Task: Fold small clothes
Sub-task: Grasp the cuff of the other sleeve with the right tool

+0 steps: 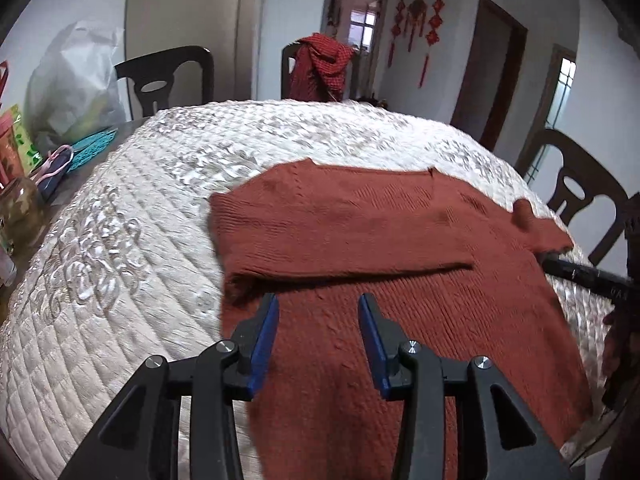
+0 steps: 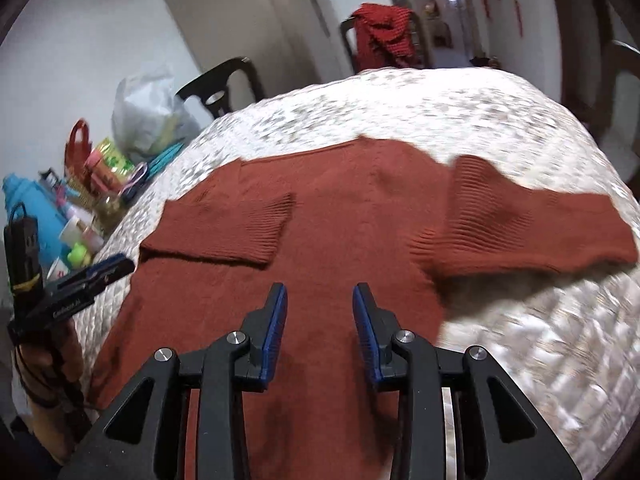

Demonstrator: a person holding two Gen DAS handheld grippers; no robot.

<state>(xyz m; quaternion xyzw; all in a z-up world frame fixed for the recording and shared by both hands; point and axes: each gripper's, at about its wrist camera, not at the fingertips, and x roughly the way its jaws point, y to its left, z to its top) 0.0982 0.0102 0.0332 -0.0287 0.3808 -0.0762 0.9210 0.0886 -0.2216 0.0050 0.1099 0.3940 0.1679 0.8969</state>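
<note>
A rust-red knit sweater (image 1: pixel 360 240) lies flat on the white quilted table cover (image 1: pixel 120 240). Its left sleeve (image 1: pixel 320 236) is folded across the body; in the right wrist view the sweater (image 2: pixel 340 240) shows that sleeve (image 2: pixel 224 228) folded in and the right sleeve (image 2: pixel 540 224) spread to the right. My left gripper (image 1: pixel 318 302) is open and empty just above the sweater's lower left part. My right gripper (image 2: pixel 320 292) is open and empty above the sweater's lower middle. The right gripper's finger (image 1: pixel 580 274) shows at the sweater's right edge, and the left gripper (image 2: pixel 96 274) shows at its left edge.
Dark wooden chairs (image 1: pixel 168 76) stand around the table; one at the far side holds a red garment (image 1: pixel 320 66). A plastic bag (image 1: pixel 76 80), boxes and bottles (image 2: pixel 92 184) crowd the table's left side. Another chair (image 1: pixel 576 192) stands at the right.
</note>
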